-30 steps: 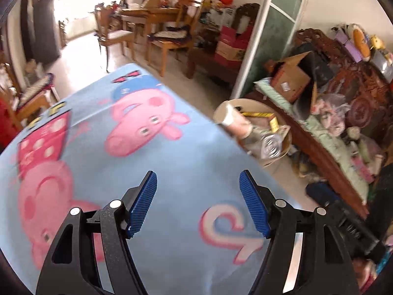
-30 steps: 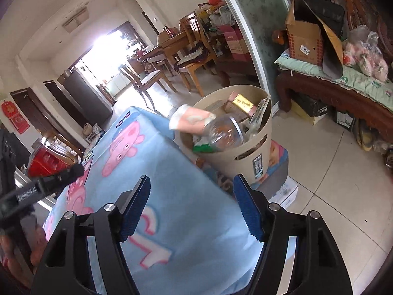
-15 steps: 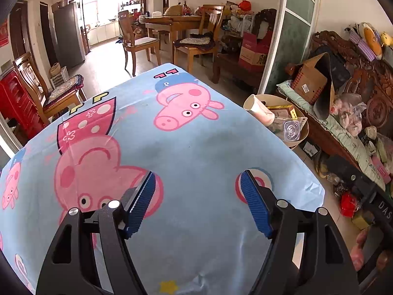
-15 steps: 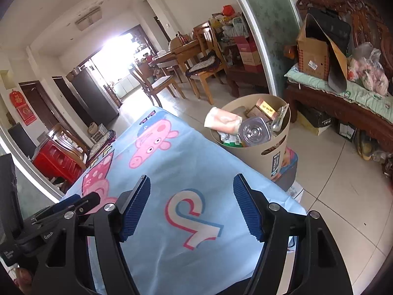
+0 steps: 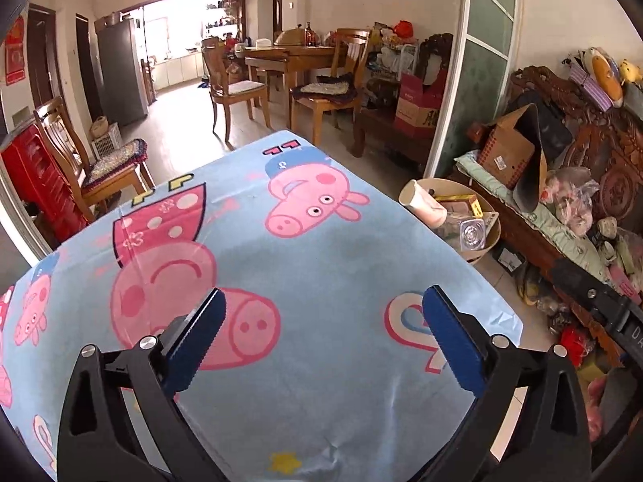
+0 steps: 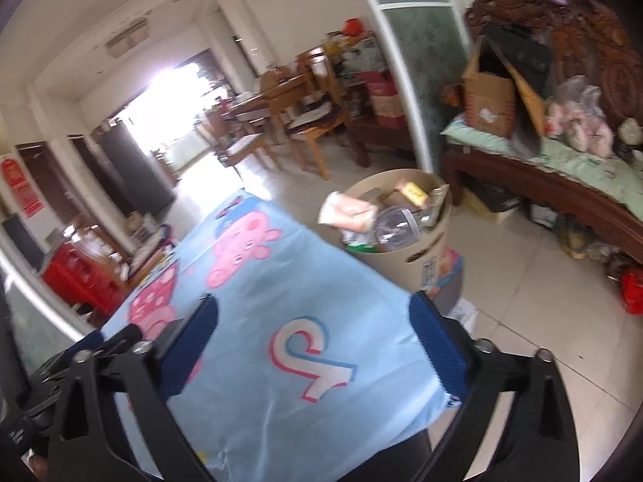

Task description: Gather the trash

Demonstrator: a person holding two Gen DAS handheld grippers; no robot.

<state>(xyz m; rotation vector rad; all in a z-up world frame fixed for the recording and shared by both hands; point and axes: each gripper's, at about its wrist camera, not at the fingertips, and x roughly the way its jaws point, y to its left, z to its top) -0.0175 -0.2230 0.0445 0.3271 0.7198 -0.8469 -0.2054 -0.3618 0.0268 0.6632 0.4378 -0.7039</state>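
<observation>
A beige round trash bin (image 6: 406,259) stands on the floor past the table's far right edge; it also shows in the left wrist view (image 5: 488,237). It holds a paper cup (image 6: 345,213), a clear plastic bottle (image 6: 396,227) and a yellow box (image 6: 414,190). My left gripper (image 5: 323,339) is open and empty above the blue cartoon tablecloth (image 5: 321,249). My right gripper (image 6: 313,345) is open and empty above the cloth's near right part (image 6: 305,285).
Wooden chairs (image 5: 317,96) and a dining table (image 5: 289,56) stand behind. A carved wooden bench (image 5: 562,217) with boxes and bags runs along the right. A red crate (image 5: 36,184) is at the left. Tiled floor (image 6: 522,281) lies beside the bin.
Both grippers have pulled back from the bin toward the near side of the table, both still open. The bin now looks smaller and farther away. The trash stays in the bin.
</observation>
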